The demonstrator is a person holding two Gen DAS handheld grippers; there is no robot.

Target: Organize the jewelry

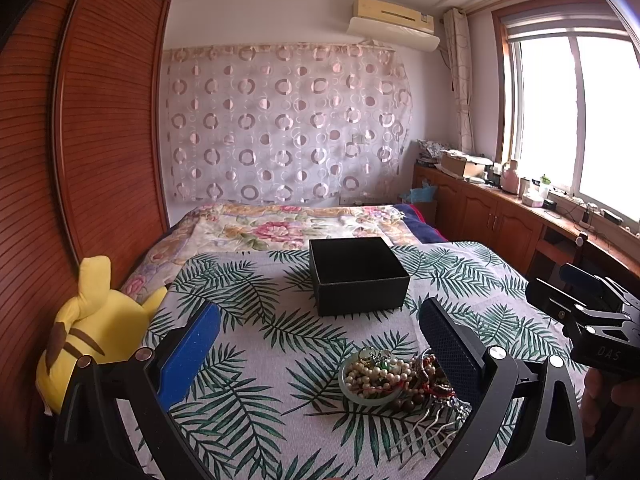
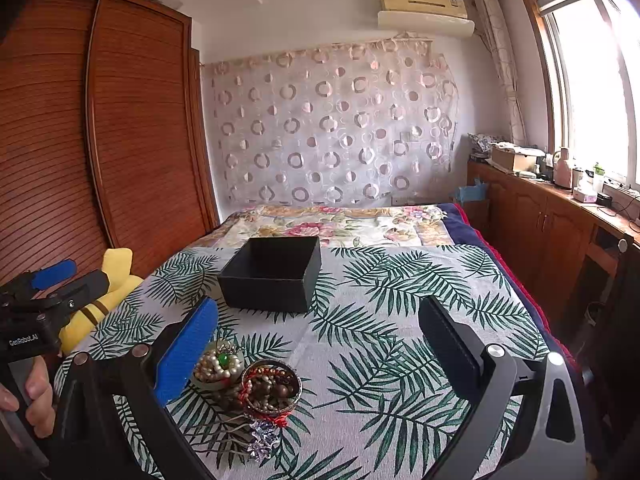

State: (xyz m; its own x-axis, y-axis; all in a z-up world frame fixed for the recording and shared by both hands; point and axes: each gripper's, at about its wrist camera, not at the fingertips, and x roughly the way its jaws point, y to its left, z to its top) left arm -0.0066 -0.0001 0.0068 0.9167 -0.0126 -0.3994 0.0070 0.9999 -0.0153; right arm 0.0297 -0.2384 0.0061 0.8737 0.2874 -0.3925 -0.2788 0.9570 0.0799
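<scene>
A pile of jewelry lies on the leaf-print cloth: a pale green bangle with pearl strands [image 1: 376, 378] [image 2: 218, 364], a brown bead bracelet inside a dark bangle [image 2: 272, 388] [image 1: 430, 380], and a silver hair comb [image 2: 262, 440] [image 1: 424, 432]. An open, empty black box [image 1: 358, 274] [image 2: 274, 274] stands farther back. My left gripper [image 1: 320, 354] is open and empty, the jewelry near its right finger. My right gripper [image 2: 318, 354] is open and empty, the jewelry near its left finger.
A yellow plush toy [image 1: 94, 328] [image 2: 108, 300] lies at the cloth's left edge beside a wooden wardrobe [image 1: 80, 140]. A floral blanket [image 1: 288, 224] covers the bed behind the box. Wooden cabinets [image 2: 552, 224] with clutter run along the right under the window.
</scene>
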